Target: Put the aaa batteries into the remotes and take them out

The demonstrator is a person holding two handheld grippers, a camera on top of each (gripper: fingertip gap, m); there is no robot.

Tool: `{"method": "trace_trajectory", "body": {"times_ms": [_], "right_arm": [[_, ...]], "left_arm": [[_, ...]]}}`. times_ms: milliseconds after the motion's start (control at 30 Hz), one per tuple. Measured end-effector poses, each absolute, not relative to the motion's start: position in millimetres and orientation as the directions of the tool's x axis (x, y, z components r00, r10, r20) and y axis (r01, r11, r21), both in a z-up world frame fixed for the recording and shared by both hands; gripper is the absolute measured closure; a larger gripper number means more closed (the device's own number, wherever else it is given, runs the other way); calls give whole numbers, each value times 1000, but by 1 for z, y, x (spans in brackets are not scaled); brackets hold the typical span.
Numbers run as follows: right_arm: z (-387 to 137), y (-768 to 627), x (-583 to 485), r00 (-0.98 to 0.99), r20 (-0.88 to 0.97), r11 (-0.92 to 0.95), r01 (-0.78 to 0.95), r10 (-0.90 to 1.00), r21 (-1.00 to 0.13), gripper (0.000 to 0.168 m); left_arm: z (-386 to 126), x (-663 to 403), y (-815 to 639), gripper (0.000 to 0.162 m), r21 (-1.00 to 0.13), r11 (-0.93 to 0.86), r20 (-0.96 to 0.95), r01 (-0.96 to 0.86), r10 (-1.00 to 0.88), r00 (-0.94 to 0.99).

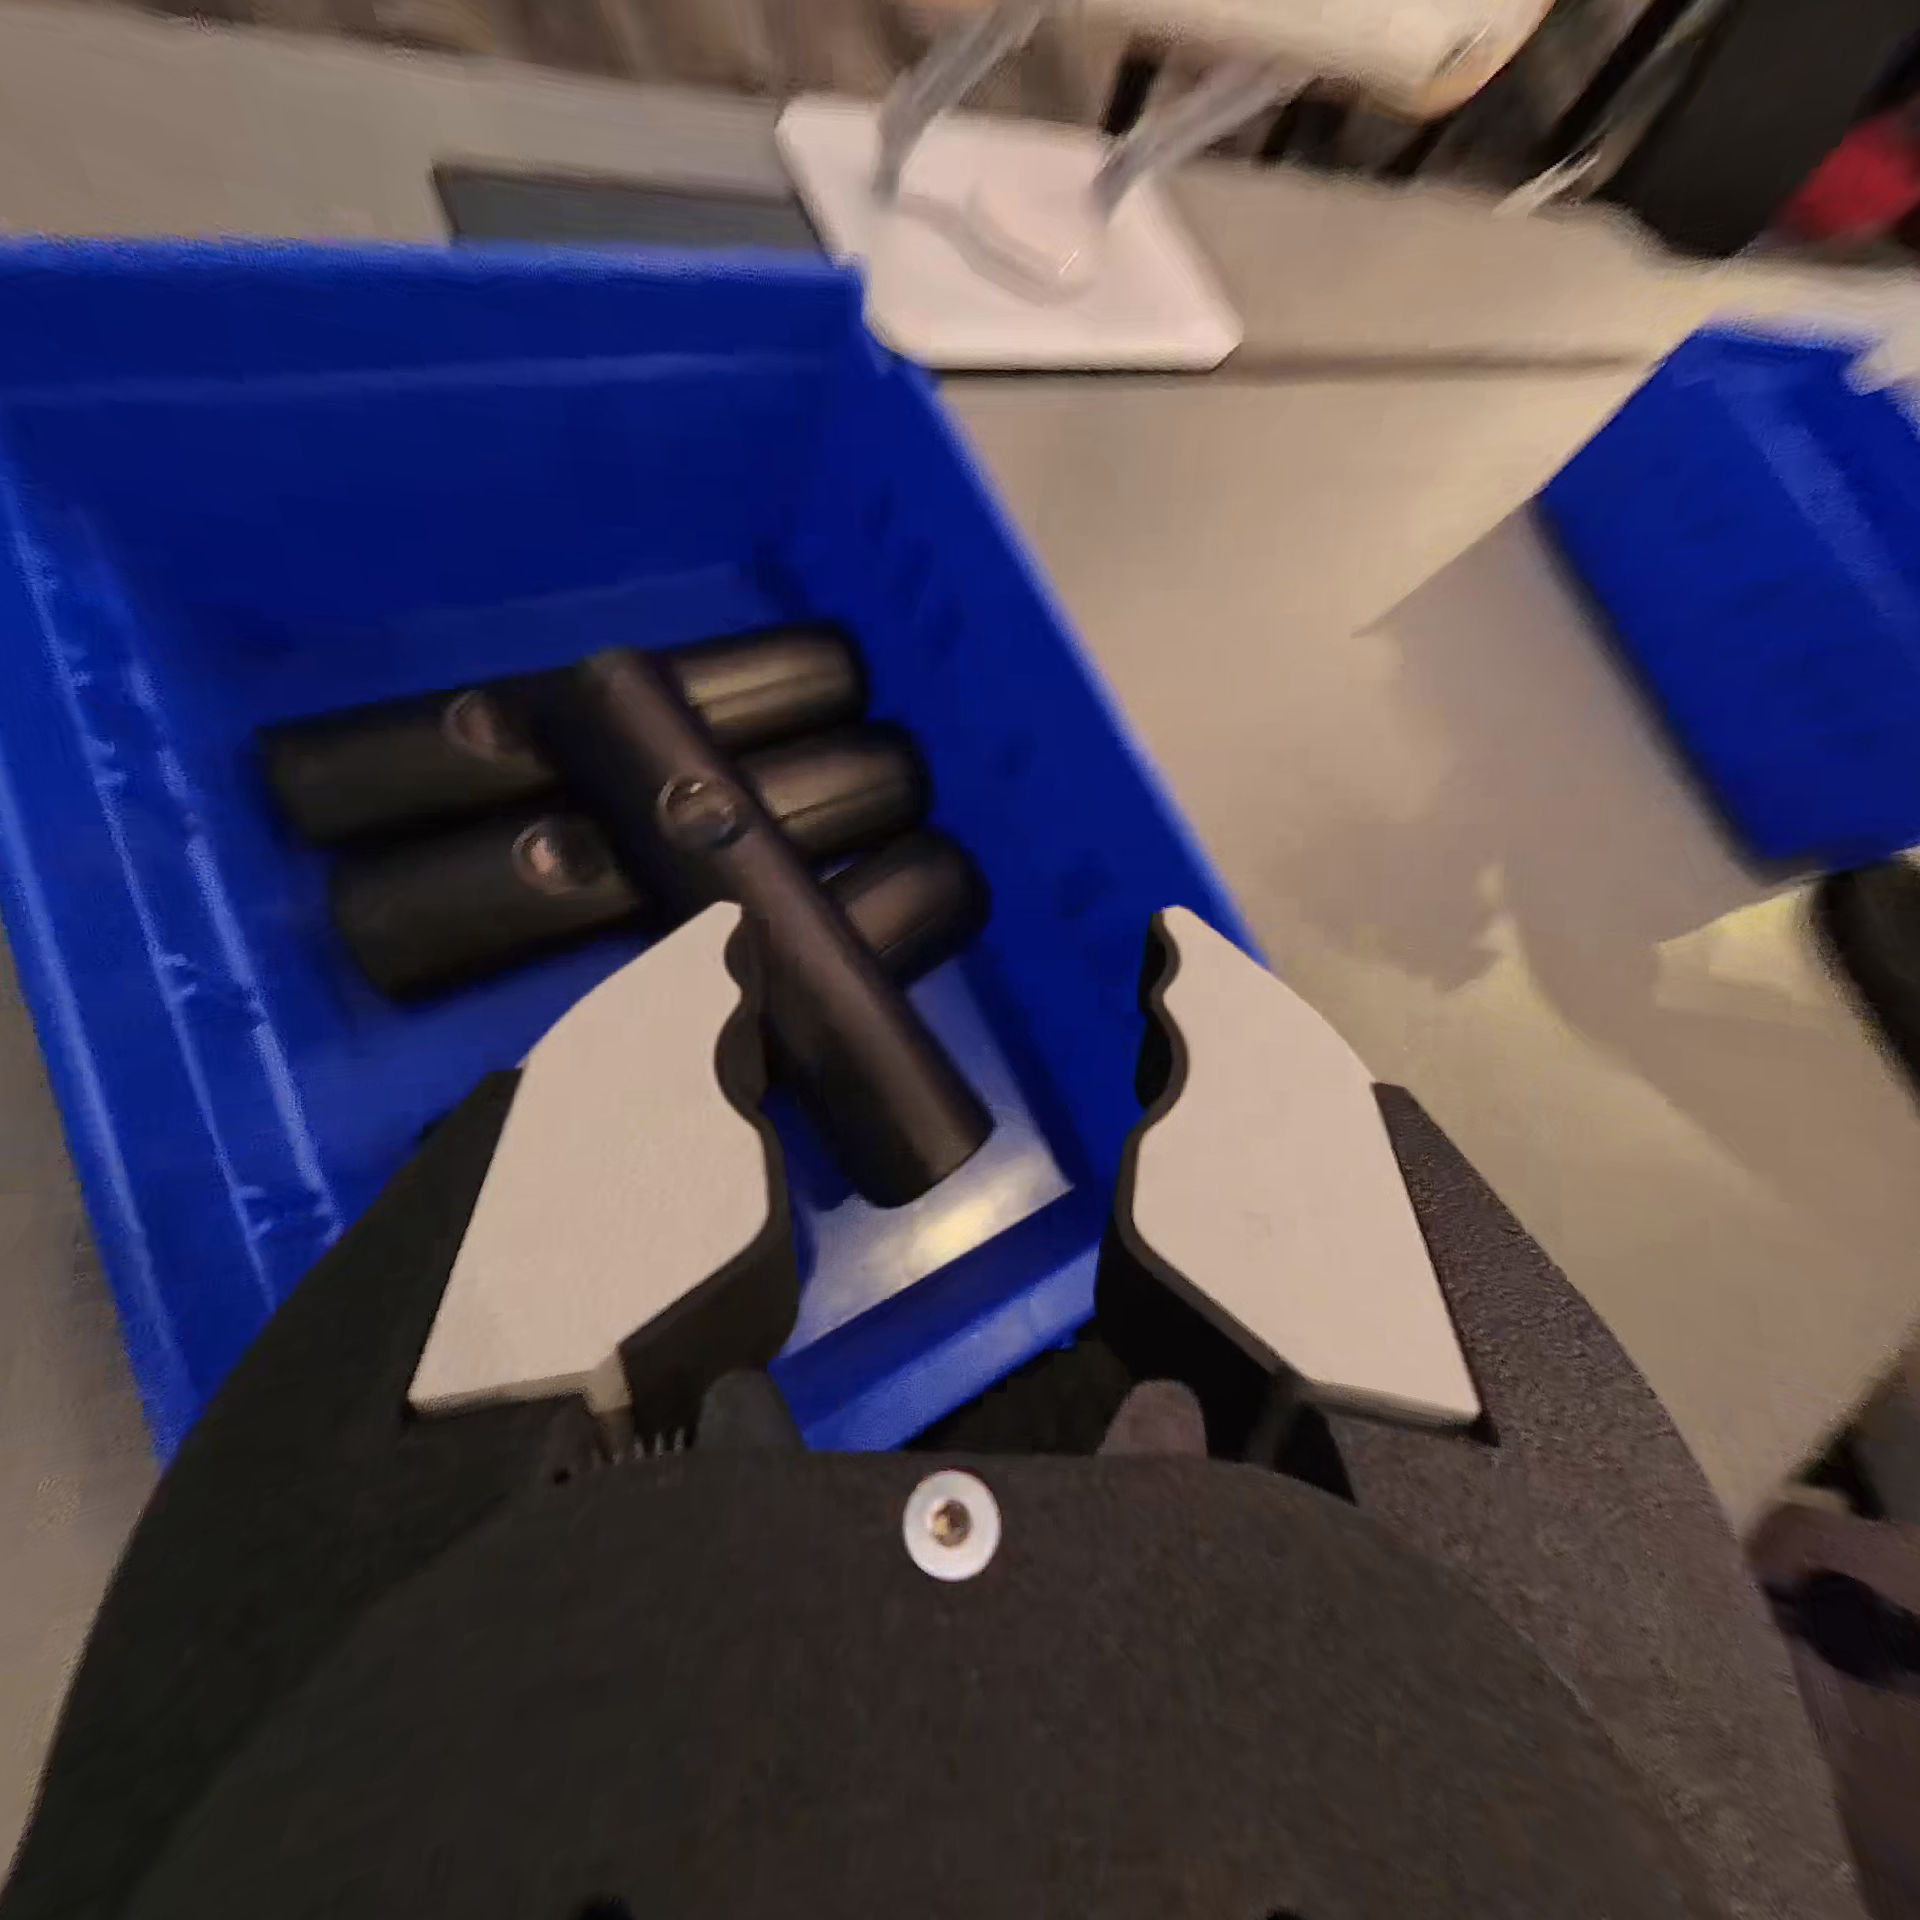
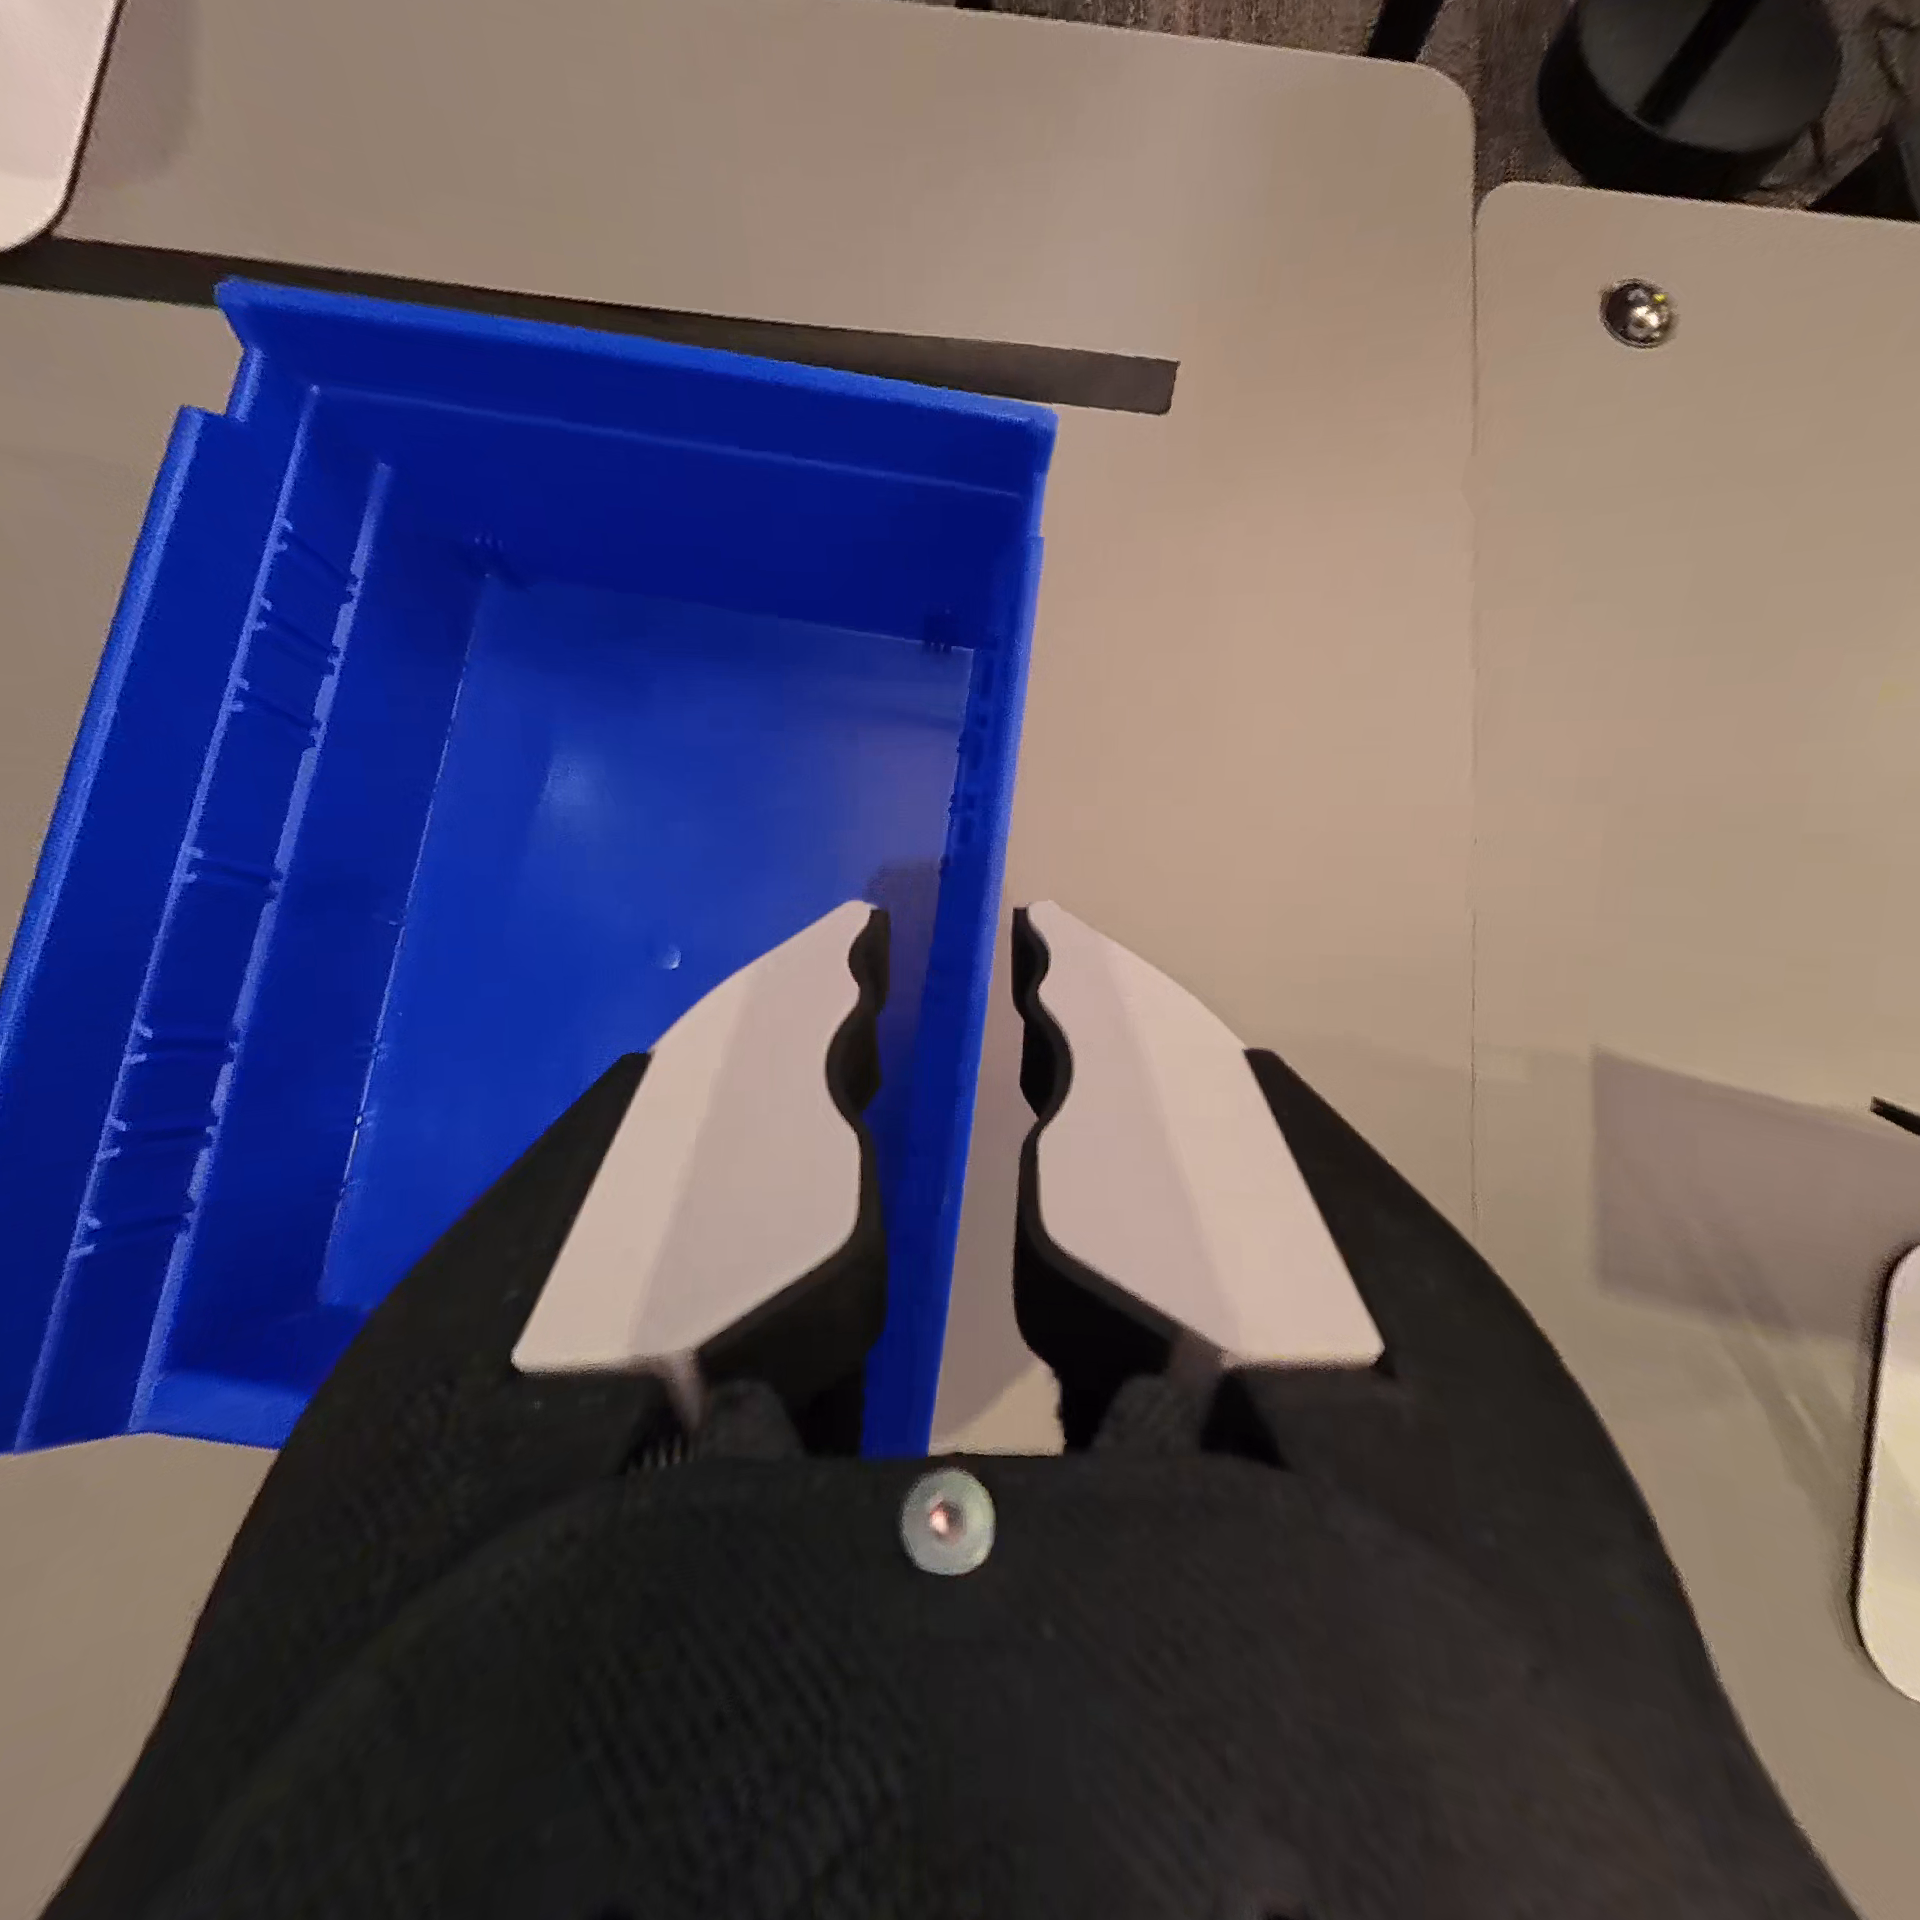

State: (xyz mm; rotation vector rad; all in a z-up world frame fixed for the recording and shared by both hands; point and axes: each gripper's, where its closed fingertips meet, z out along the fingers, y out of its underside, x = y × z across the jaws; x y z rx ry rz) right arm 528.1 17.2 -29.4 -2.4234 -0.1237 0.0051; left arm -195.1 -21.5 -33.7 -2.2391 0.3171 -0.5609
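Several black remotes [image 1: 416, 769] lie in a blue bin [image 1: 312, 499] in the blurred left wrist view. One remote [image 1: 831, 987] lies slanted on top of the others, its near end towards me. My left gripper [image 1: 951, 925] is open and empty above the bin's near right corner, with the slanted remote just inside its left finger [image 1: 644, 1143]. My right gripper [image 2: 948, 920] is narrowly open and empty, hovering over the right wall of a second blue bin [image 2: 260, 831], which holds nothing. No batteries show in either view.
The second blue bin also shows at the right in the left wrist view [image 1: 1766, 582]. A white pad [image 1: 1039, 291] with something clear and blurred lies behind the bins. A black cylinder [image 2: 1704, 94] stands beyond the grey table's far edge. A white object [image 2: 1896, 1475] lies at the right edge.
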Motion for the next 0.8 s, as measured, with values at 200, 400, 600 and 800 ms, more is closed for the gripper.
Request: {"method": "trace_trajectory", "body": {"times_ms": [200,400,600,800], "right_arm": [[-39,19,516,989,24,-773,130,146,-621,143],[-45,17,514,985,-13,-783,127,170,-608,143],[-52,15,512,978,-42,-796,142,206,-589,143],[-50,15,509,971,-67,-783,142,228,-606,143]], "left_arm": [[-86,-199,-6,88,-505,-834,-3,-224,-258,966],[-113,-201,3,94,-337,-903,-183,-268,-217,959],[-144,-208,-11,103,-140,-963,-226,-232,-197,954],[-142,-208,-15,107,-116,-959,-243,-258,-224,944]]}}
